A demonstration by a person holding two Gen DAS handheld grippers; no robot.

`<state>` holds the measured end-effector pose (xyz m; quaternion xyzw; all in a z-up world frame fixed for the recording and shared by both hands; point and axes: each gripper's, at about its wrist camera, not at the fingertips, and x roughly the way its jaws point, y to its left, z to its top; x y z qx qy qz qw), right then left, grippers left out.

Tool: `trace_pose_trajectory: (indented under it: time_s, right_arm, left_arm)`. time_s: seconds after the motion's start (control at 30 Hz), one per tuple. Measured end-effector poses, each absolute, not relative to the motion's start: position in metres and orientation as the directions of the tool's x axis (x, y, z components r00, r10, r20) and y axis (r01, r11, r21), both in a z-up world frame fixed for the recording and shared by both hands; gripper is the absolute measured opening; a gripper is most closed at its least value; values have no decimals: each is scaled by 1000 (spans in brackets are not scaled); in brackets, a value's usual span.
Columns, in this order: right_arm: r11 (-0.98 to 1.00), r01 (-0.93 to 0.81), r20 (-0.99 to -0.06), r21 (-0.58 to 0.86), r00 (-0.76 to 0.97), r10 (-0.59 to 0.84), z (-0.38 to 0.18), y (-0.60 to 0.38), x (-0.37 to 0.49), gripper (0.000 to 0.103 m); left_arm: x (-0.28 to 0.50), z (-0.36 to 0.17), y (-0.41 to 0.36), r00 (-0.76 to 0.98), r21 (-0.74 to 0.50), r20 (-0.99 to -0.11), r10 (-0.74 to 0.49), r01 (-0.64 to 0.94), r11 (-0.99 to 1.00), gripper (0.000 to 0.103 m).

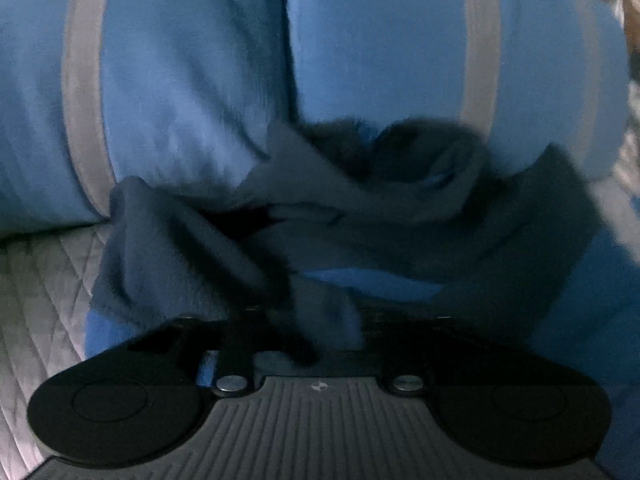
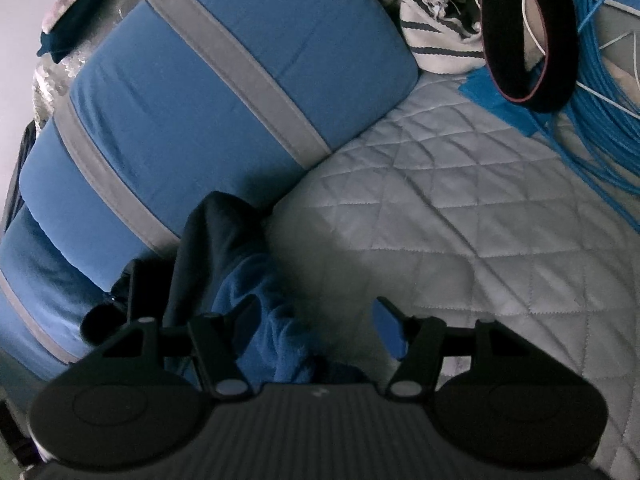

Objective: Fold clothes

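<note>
Dim light, close quarters. Dark blue garment [image 1: 360, 208] lies bunched on the grey quilted cover [image 2: 460, 208], pressed against the foot of two blue cushions with grey bands [image 1: 192, 80]. In the left wrist view the cloth drapes over the left gripper [image 1: 316, 336] and hides its fingers; cannot tell whether the jaws are closed or apart, though fabric runs down between them. In the right wrist view the right gripper [image 2: 316, 328] stands wide, one finger [image 2: 390, 328] with a blue pad clear over the quilt, the other beside a fold of the garment [image 2: 260, 312] that passes through the gap; nothing pinched. Cushions block the far side. Upper right of the same view: striped white cloth [image 2: 436, 36], a dark strap loop [image 2: 524, 32], a bundle of blue cord [image 2: 600, 80], blue tape patches [image 2: 504, 100] on the cover.
</note>
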<state>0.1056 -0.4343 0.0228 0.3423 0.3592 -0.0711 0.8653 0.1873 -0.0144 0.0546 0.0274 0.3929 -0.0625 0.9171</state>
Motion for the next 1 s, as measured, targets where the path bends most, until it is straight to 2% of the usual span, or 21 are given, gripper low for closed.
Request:
trace_pose_trajectory:
  time_s: [0.03,0.07,0.17,0.33,0.43,0.57,0.7,0.83,0.9,1.0]
  right_arm:
    - [758,369,-672,538,730,122,23,-434,106,78]
    - [762,364,-673,536,729,126,23,-434,107,78]
    - [782,333,-682,527,715,155,19,-431,111,78]
    - [815,280,-720,507,658,221,1,-424,122,76]
    - [852,292,-756,434,632,169,-13,-423,130,76]
    - [894,244,-744,377,654,135,-22,-421,137,74]
    - [940,202,-736,275,673,71,-14,-410,134,79]
    - [937,229,-730,264,682,39,3,-409,124,88]
    - [935,246,-717,256,697,13,14,-410,114,92]
    - [922,265,-698,281,716,6,31,-412,92,94]
  left_arm:
    - [180,61,-16,695,-17,-711,-108,137,990,59]
    - [172,67,-18,705,-34,-699,-121,137,990,63]
    - [147,82,-20,725,-85,-669,-165,147,986,67]
    - [102,101,-19,748,-146,-621,-233,181,973,69]
    - [76,101,-10,783,-135,-573,-243,201,970,69]
    - [52,101,21,823,-134,-530,-204,156,979,69]
    - [37,105,56,834,-152,-529,-156,87,985,69]
    - [21,110,80,840,-177,-524,-140,54,983,70]
    - [11,115,83,851,-176,-507,-137,53,983,74]
    - [-5,121,85,869,-171,-477,-132,56,984,78]
